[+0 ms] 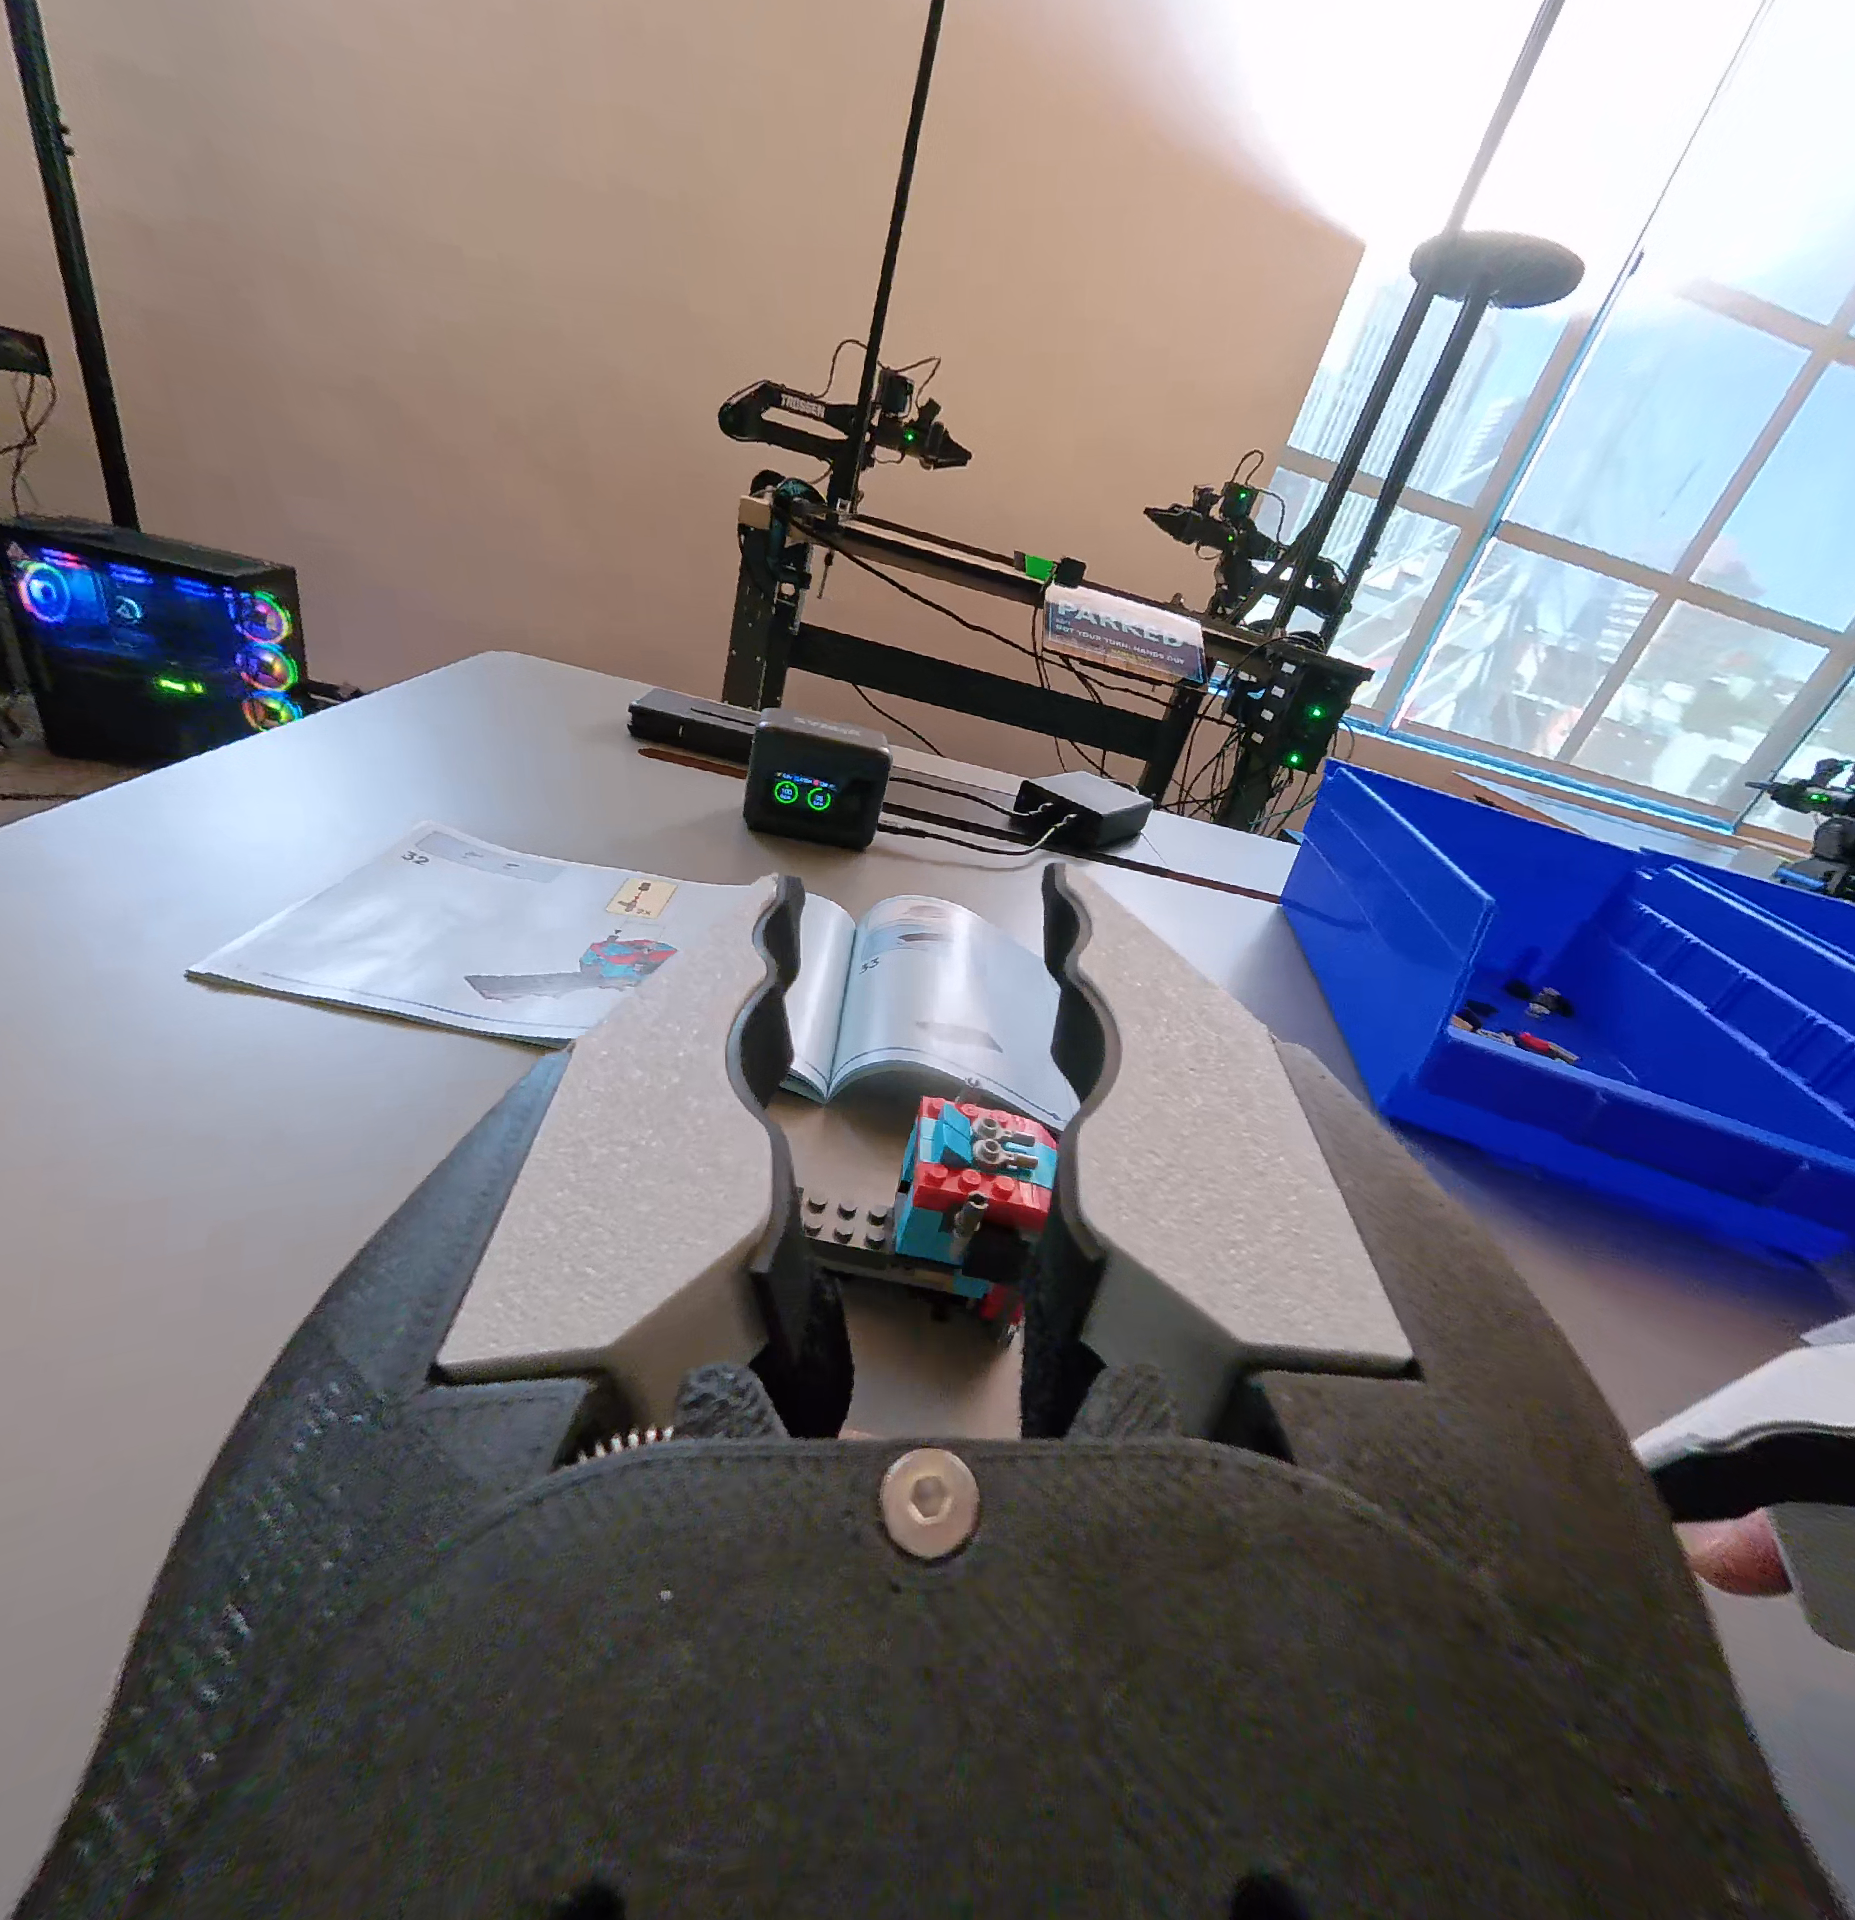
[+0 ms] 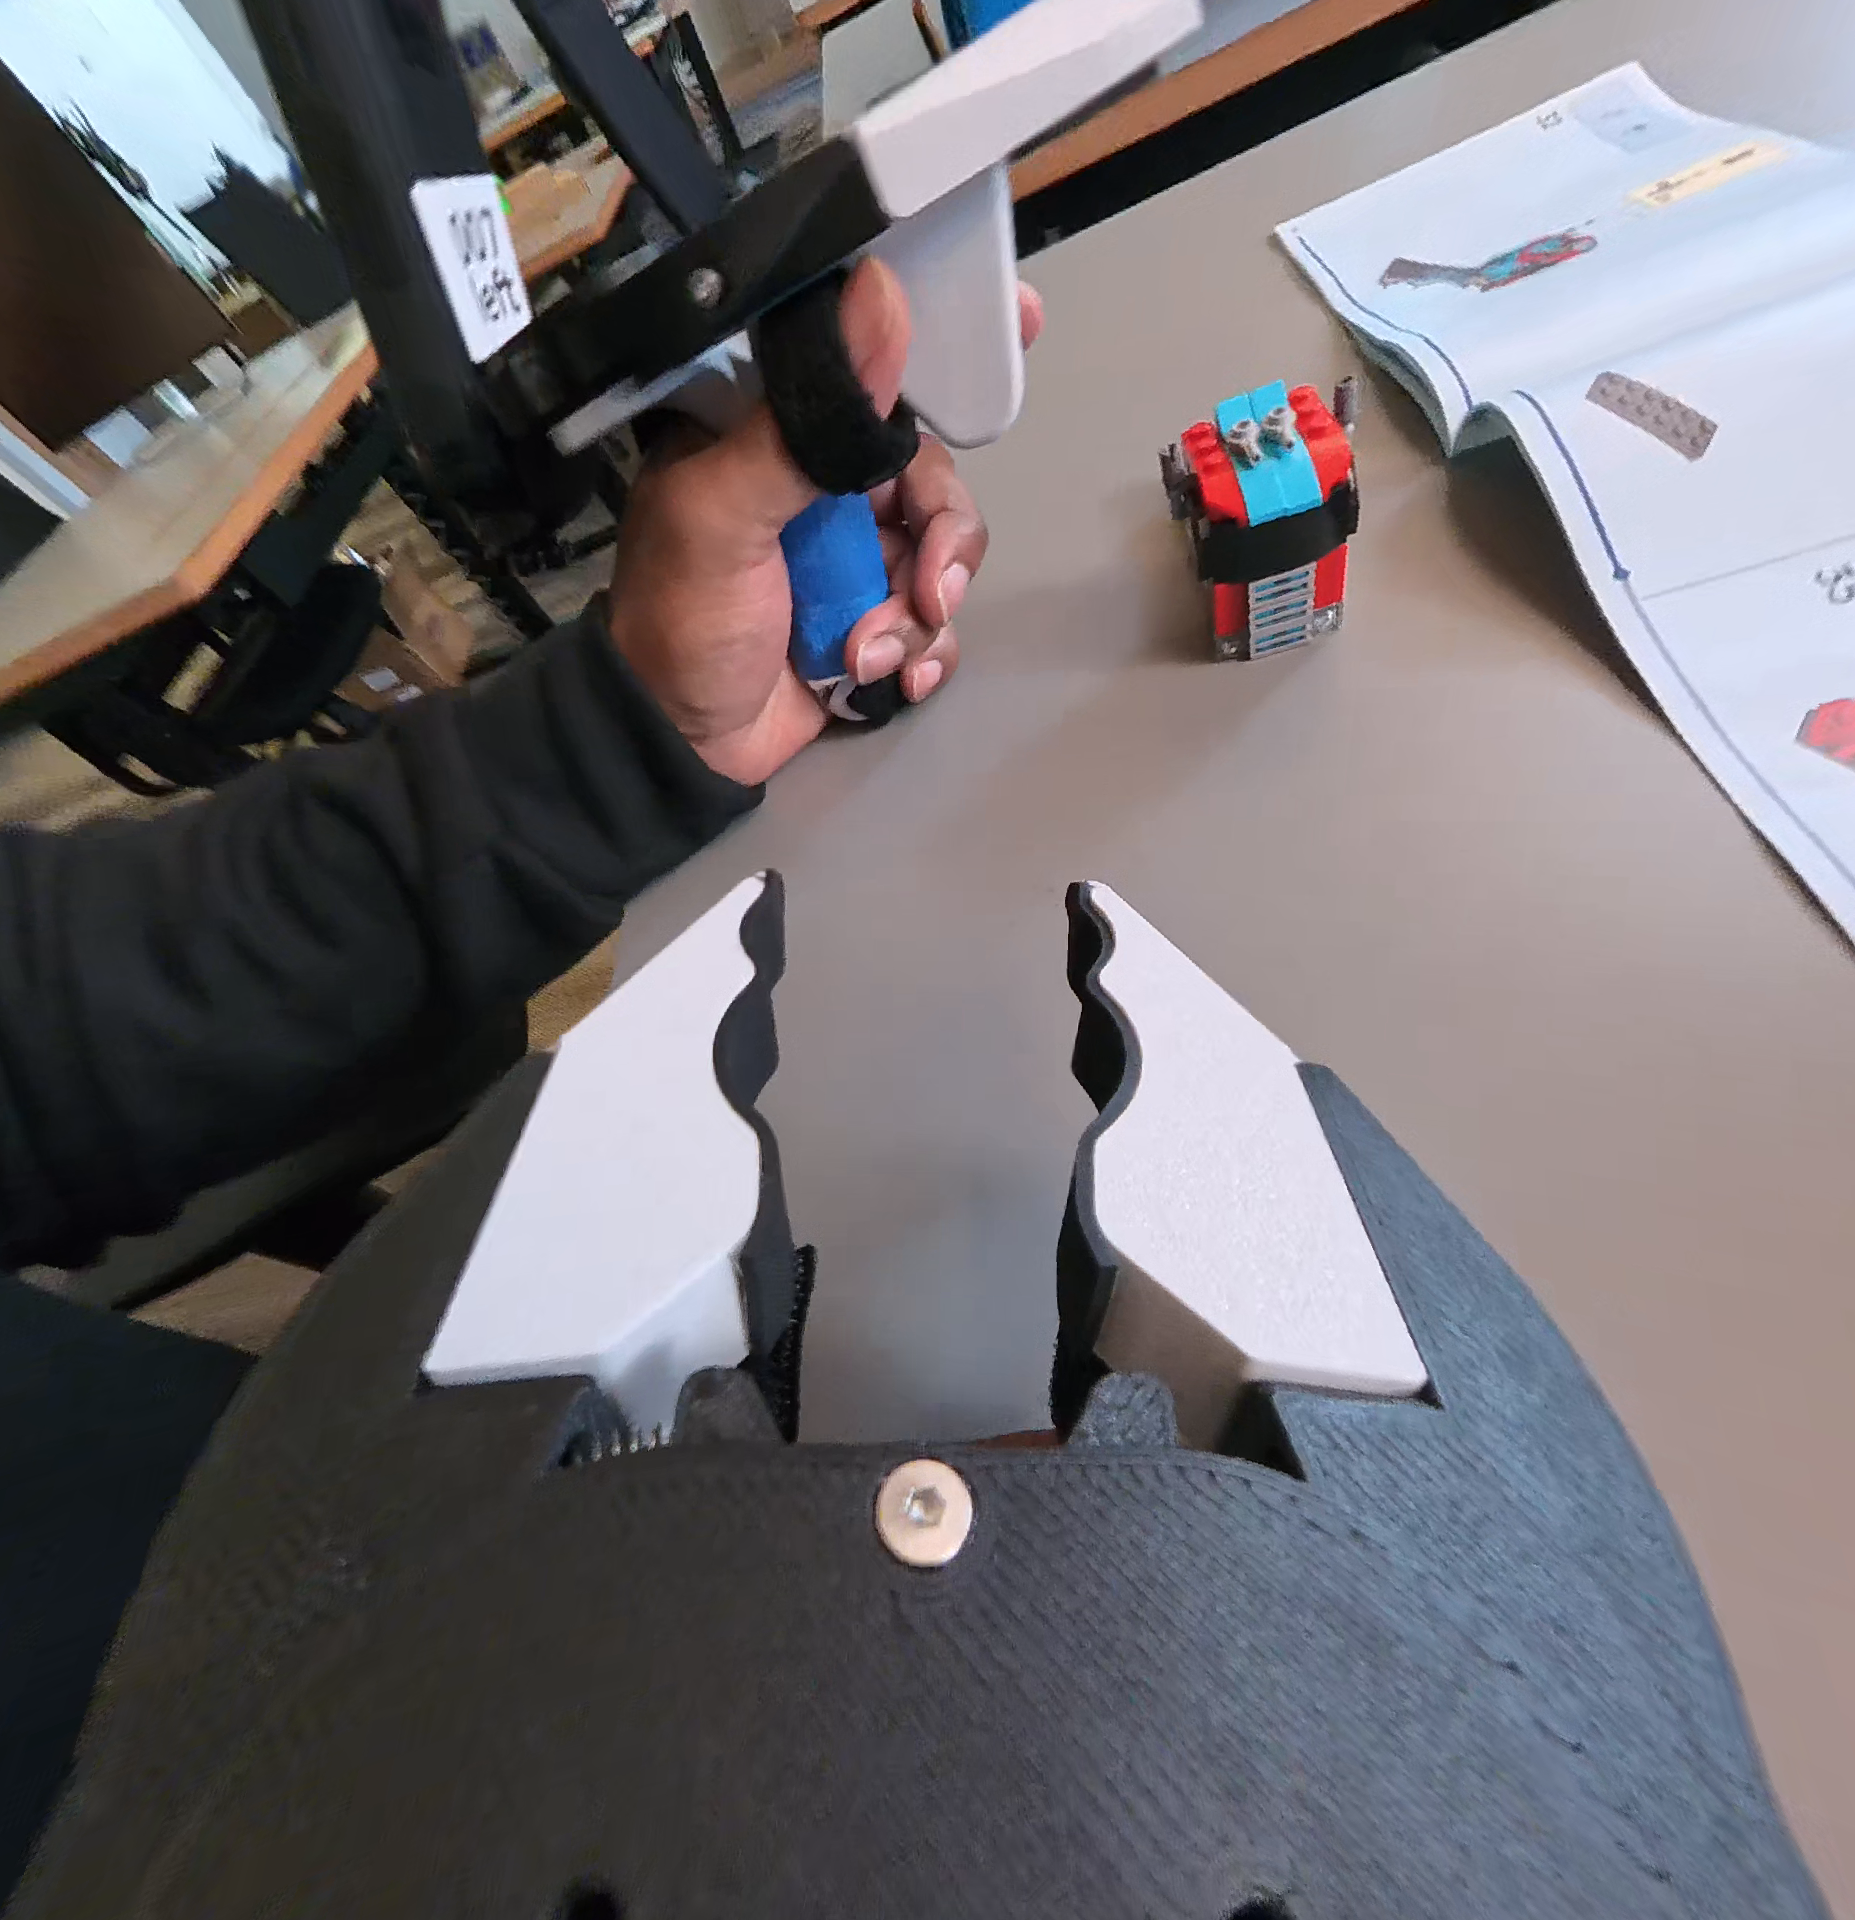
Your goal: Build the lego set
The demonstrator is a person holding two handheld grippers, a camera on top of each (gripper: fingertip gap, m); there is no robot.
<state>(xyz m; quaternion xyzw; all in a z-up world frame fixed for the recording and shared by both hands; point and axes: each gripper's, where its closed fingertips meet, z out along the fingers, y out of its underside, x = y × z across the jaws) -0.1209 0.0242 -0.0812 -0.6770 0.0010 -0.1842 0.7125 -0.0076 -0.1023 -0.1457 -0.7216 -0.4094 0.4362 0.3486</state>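
Both grippers stand with jaws apart, gripping nothing. The right gripper [image 2: 923,883] hovers low over the grey table [image 2: 1110,831], with the lego truck [image 2: 1266,520] well ahead of it. The left gripper [image 1: 918,894] is raised above the truck, held by a hand [image 2: 788,582]. The truck is red and light blue, standing beside the open instruction booklet [image 2: 1681,416].

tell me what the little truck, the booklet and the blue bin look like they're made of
Little truck: hard moulded plastic bricks with studs on top, slightly shiny.
Booklet: thin printed paper that looks a bit glossy; its open pages curl upward.
Blue bin: probably rigid moulded plastic, with smooth walls, ribs and an even colour.
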